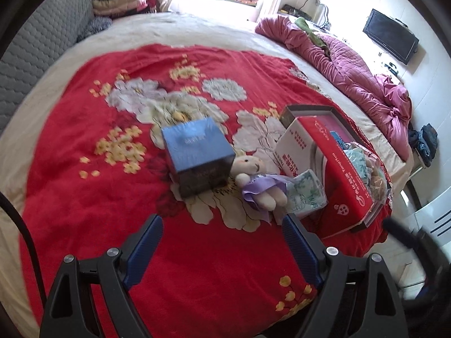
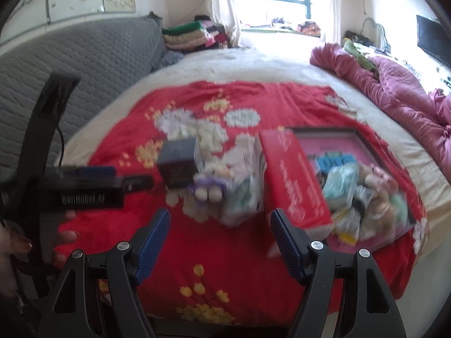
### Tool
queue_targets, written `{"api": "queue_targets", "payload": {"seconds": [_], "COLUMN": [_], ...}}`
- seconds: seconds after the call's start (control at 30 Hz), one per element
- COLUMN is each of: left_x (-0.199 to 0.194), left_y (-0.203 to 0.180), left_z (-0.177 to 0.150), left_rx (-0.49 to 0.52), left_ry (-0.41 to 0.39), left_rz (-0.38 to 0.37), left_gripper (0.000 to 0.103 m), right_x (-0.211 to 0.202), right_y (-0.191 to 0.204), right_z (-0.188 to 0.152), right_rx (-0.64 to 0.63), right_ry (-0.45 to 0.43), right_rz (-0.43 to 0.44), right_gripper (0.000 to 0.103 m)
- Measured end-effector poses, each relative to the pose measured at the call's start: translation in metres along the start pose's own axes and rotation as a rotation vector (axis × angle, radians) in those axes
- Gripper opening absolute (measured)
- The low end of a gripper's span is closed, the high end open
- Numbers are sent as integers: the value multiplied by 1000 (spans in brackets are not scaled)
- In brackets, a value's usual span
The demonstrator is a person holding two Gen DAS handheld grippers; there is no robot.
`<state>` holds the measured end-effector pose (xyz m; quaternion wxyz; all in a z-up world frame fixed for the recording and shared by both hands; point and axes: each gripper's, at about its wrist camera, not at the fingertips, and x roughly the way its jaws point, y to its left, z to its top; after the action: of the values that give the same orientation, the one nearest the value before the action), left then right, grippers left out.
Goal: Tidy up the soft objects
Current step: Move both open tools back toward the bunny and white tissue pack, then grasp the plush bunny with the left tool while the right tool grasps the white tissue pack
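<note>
Left wrist view, left to right. At centre, a blue box is seen on the red blanket; just right of it a plush toy lies touching a tissue pack. At right, a red tray is shown already filled with soft items, presumably as the collecting place. The toy and pack are judged still unsorted. At lower centre, the left gripper is spread wide, empty, touching nothing. In the blurred right wrist view, the right gripper is likewise released and empty.
</note>
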<state>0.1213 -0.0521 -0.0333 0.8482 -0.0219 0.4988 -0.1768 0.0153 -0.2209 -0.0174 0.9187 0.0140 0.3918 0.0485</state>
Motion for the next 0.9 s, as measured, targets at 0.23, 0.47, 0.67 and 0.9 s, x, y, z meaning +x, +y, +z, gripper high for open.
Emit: {"api": "queue_targets", "payload": {"seconds": [0.23, 0.47, 0.67, 0.9], "left_x": [41, 70, 87, 111], "left_y": [-3, -8, -11, -13], "left_z": [6, 16, 30, 33], "left_rx": [-84, -92, -86, -100], "left_ry": [79, 102, 110, 157], "left_rz": [-103, -106, -113, -168], "left_gripper": [86, 86, 86, 82], "right_x": [33, 49, 71, 83], "right_y": [7, 8, 0, -4], "right_z": [-32, -34, -33, -31], "right_rx": [50, 84, 139, 168], "right_ry": [6, -53, -39, -67], "right_rz": [-46, -88, -94, -116], "right_gripper": [75, 75, 75, 75]}}
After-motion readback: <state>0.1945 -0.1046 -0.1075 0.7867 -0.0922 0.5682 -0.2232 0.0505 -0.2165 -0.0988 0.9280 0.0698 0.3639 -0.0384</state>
